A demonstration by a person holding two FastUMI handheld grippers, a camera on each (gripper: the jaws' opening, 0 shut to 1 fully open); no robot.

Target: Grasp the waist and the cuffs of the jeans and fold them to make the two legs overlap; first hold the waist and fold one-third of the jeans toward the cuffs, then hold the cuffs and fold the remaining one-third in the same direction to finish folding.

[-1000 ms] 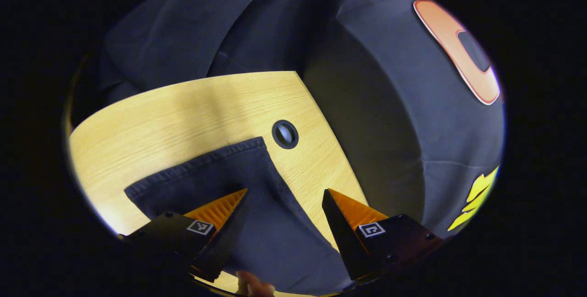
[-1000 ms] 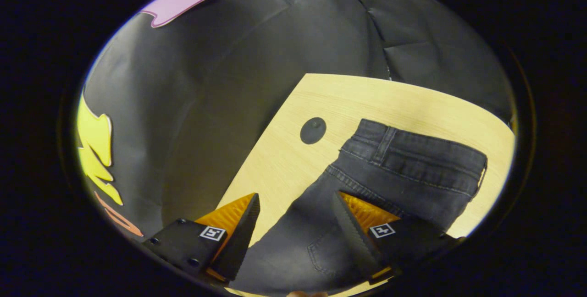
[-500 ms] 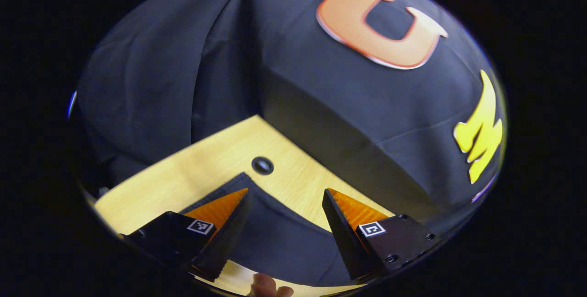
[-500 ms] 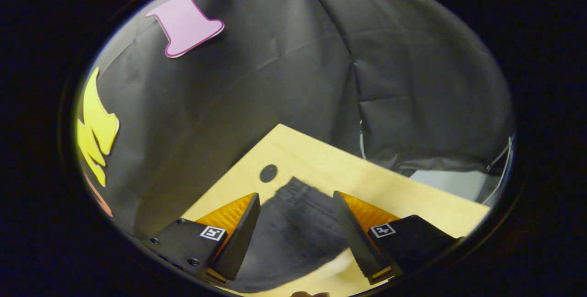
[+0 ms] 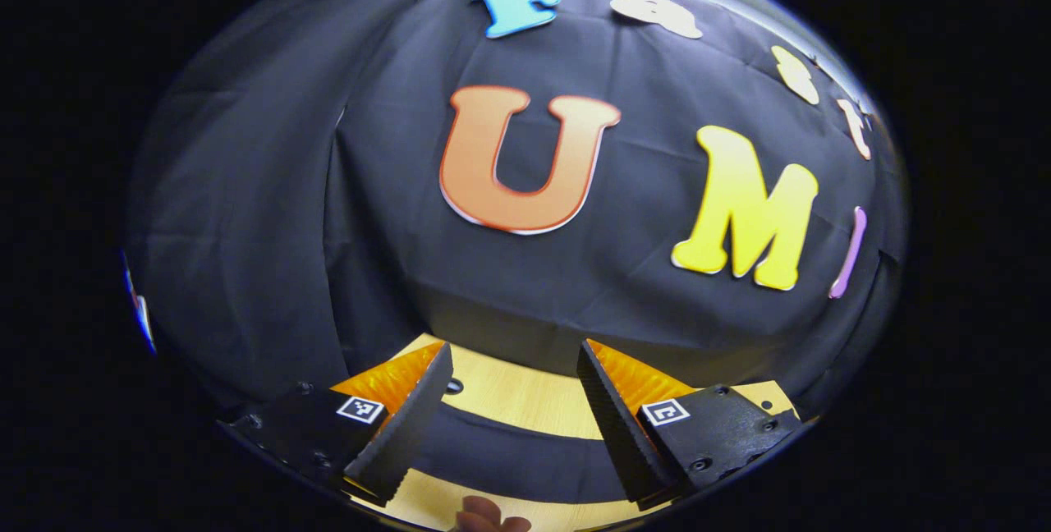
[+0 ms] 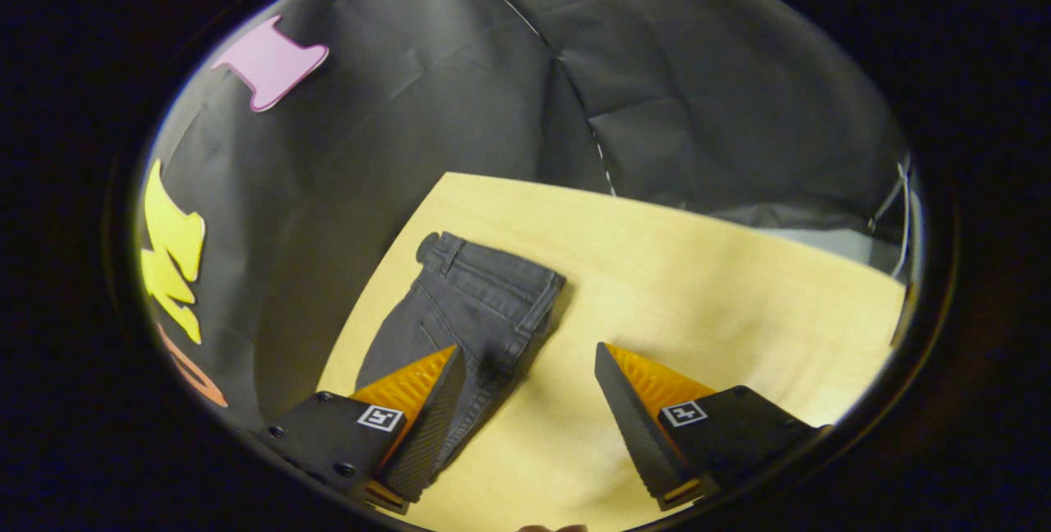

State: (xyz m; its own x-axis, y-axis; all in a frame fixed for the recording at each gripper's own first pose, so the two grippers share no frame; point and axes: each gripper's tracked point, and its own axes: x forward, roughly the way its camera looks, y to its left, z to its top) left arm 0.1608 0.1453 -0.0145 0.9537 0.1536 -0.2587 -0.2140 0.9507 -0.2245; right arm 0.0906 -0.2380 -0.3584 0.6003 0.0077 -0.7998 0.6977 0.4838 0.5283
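Observation:
The dark grey jeans (image 6: 468,302) lie flat on the light wooden table (image 6: 698,294), waistband (image 6: 497,268) toward the far edge near the cloth wall. My right gripper (image 6: 530,349) hovers open above the table, right of the jeans, with bare tabletop between its fingers. Its left finger overlaps the jeans' lower part in the right gripper view. In the left gripper view my left gripper (image 5: 513,347) is open and points at the wall. A dark band of the jeans (image 5: 509,462) crosses the table (image 5: 525,396) low between its fingers, apart from them.
The black cloth wall stands right behind the table's far edge. A round cable hole (image 5: 453,386) sits beside the left finger, and another hole (image 6: 427,246) peeks out under the waistband. A fingertip of a hand (image 5: 484,522) shows at the bottom. Pale floor (image 6: 821,236) lies past the table's right corner.
Both grippers have lifted away from the jeans while staying open. The left view has tilted up to the wall. The right gripper drew back and to the right, leaving the jeans flat.

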